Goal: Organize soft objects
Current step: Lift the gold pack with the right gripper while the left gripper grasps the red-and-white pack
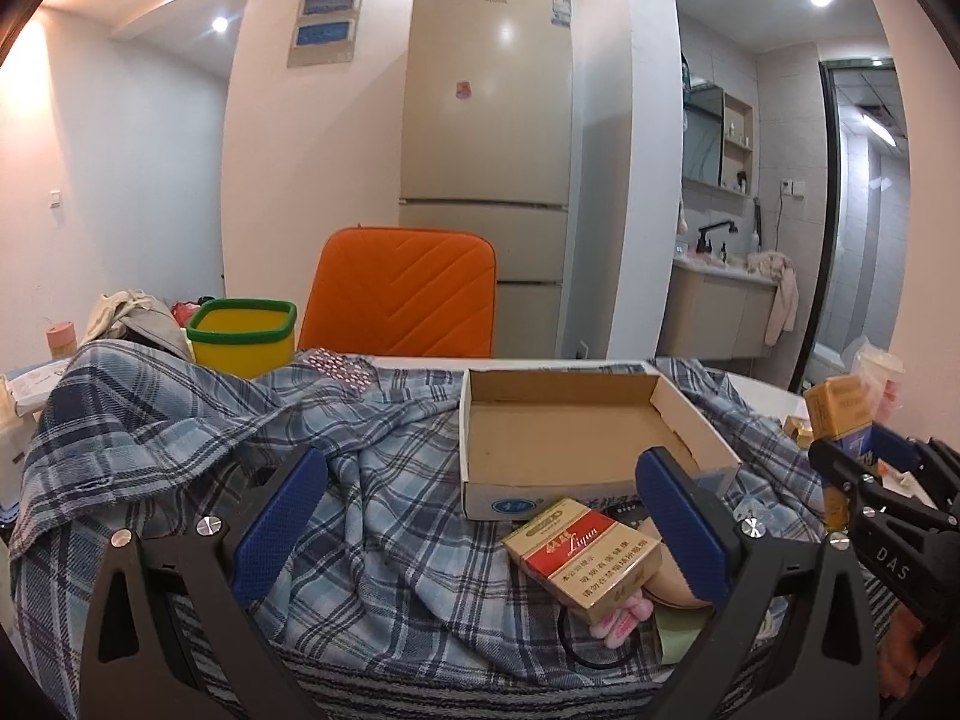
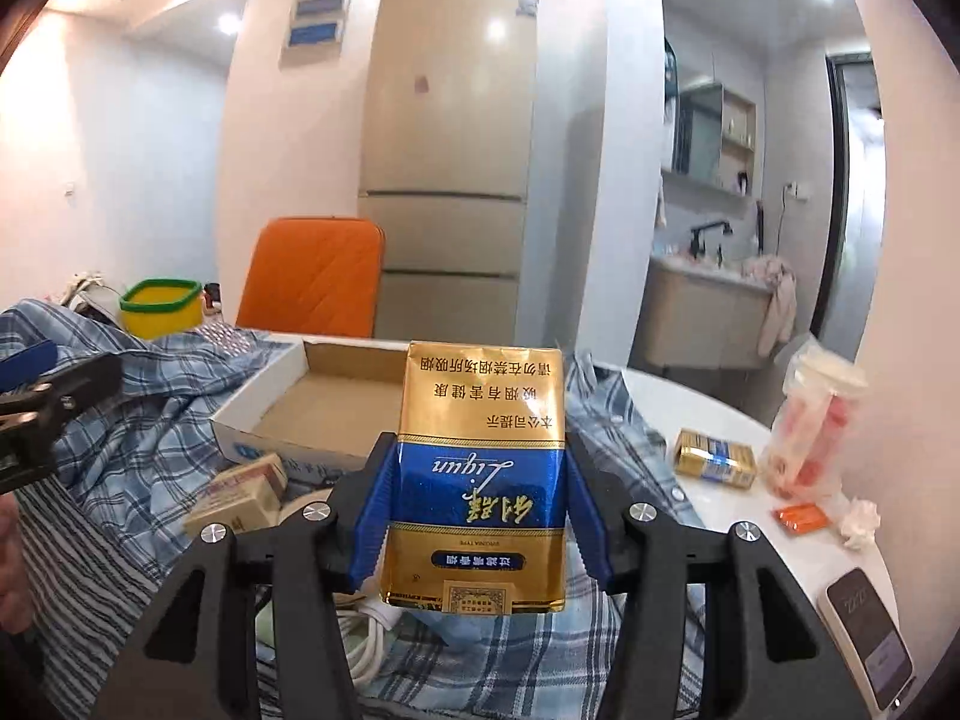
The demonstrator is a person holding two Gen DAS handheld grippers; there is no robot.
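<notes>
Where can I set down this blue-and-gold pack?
Cardboard tray floor is bare, bordered by plaid cloth. White table is free behind the gold pack. Crowded: front-left around the red pack; right edge by the phone.

The red and gold cigarette pack (image 1: 581,558) carries the word "Liqun" in white script, with Chinese lines below it. The blue and gold cigarette pack (image 2: 477,480), seen upside down, shows "Liqun" in script too, large Chinese characters, and a Chinese warning text on its gold part. The black tool (image 1: 888,531) at the right edge reads "DAS".
</notes>
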